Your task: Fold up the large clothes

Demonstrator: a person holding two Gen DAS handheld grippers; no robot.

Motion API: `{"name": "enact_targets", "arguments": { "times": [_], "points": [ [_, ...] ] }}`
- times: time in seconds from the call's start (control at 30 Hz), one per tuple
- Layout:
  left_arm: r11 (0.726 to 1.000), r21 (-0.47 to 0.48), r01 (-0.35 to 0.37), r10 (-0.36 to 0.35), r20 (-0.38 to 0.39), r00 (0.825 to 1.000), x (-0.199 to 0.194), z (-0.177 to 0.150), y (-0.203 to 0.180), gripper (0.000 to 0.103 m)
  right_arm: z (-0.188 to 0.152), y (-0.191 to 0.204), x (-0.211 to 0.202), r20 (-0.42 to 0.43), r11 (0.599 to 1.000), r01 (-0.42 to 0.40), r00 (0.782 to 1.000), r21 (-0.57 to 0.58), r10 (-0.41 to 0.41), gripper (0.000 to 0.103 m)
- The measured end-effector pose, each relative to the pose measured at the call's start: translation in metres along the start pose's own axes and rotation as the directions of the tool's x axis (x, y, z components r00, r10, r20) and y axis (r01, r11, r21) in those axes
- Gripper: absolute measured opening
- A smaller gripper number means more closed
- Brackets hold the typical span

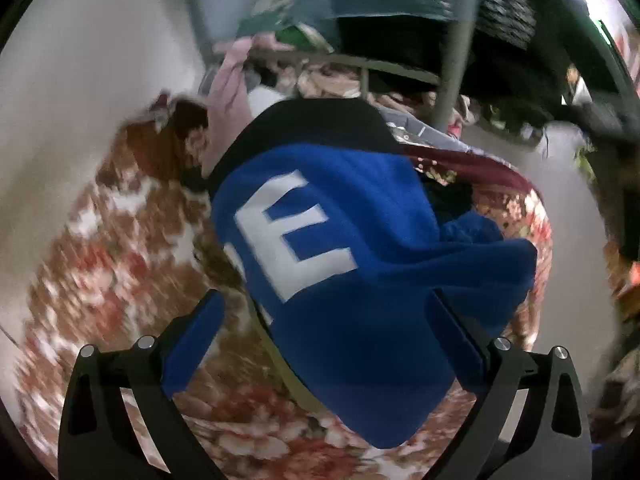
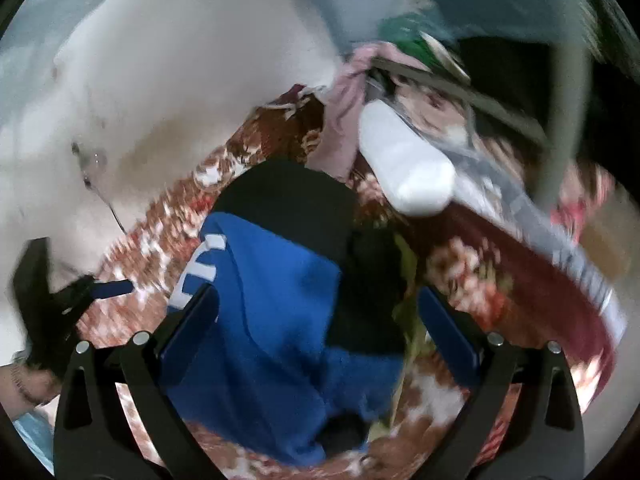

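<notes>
Garment: blue garment (image 1: pixel 352 280) with a black upper part and a large white letter E (image 1: pixel 292 236) lay bunched on a floral bedspread (image 1: pixel 100 248); in the left wrist view it filled the middle of the frame and ran down toward 6 o'clock.
Same garment, right wrist view: blue cloth (image 2: pixel 280 320) sat at centre, its black part toward 12 o'clock, white lettering showing at its 9 o'clock edge.
Left tongs: left tongs (image 1: pixel 328 316) stood wide, blue-padded fingers (image 1: pixel 192 348) spread at 8 o'clock and 4 o'clock; the blue cloth lay between them and covered the right finger's tip, but no pinch showed.
Right tongs: right tongs (image 2: pixel 320 312) were also wide, with the garment lying between the fingers (image 2: pixel 448 336); the left pad touched or overlapped the blue cloth's edge, and I cannot tell which.
Other tongs in right view: the left tongs' dark frame and one blue finger appeared at 9 o'clock, above the bedspread.
Surface: bedspread carried a red, brown and white flower pattern, blurred by motion.
Clutter: pink cloth (image 1: pixel 228 112) hung at 11 o'clock of the garment; a white bundle (image 2: pixel 408 164) lay at 1 o'clock in the right view, just beside a maroon cloth (image 2: pixel 520 264).
Wall: pale wall (image 1: pixel 80 80) filled 10 o'clock.
</notes>
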State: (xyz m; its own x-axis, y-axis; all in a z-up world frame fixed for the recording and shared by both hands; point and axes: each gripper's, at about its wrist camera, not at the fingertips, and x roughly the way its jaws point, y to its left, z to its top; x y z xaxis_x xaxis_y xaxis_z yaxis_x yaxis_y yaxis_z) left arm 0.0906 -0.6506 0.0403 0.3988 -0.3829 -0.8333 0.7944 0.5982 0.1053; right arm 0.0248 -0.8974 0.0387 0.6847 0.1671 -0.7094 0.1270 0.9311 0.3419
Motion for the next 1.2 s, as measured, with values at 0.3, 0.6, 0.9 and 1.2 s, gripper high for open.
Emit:
{"name": "enact_targets", "arguments": {
  "times": [0.3,0.6,0.9,1.2],
  "points": [
    [0.995,0.098,-0.015,0.022,-0.068,0.997,0.058,0.022,-0.075,0.098,0.077,0.066,0.125,-0.206,0.932,0.003,0.975,-0.362,-0.083,0.098],
    [0.967,0.248,0.063,-0.021,-0.167,0.986,0.103,-0.008,-0.125,0.097,0.062,0.047,0.188,-0.352,0.938,-0.058,0.933,-0.341,-0.071,0.098],
    [0.867,0.499,0.009,0.07,-0.14,0.988,0.115,-0.025,-0.172,0.097,0.057,0.034,0.209,-0.414,0.951,-0.081,0.909,-0.297,-0.052,0.098],
    [0.844,0.536,-0.006,0.102,-0.149,0.984,0.099,-0.023,-0.183,0.097,0.058,0.04,0.176,-0.38,0.961,-0.043,0.923,-0.275,-0.067,0.098]
  ]
}}
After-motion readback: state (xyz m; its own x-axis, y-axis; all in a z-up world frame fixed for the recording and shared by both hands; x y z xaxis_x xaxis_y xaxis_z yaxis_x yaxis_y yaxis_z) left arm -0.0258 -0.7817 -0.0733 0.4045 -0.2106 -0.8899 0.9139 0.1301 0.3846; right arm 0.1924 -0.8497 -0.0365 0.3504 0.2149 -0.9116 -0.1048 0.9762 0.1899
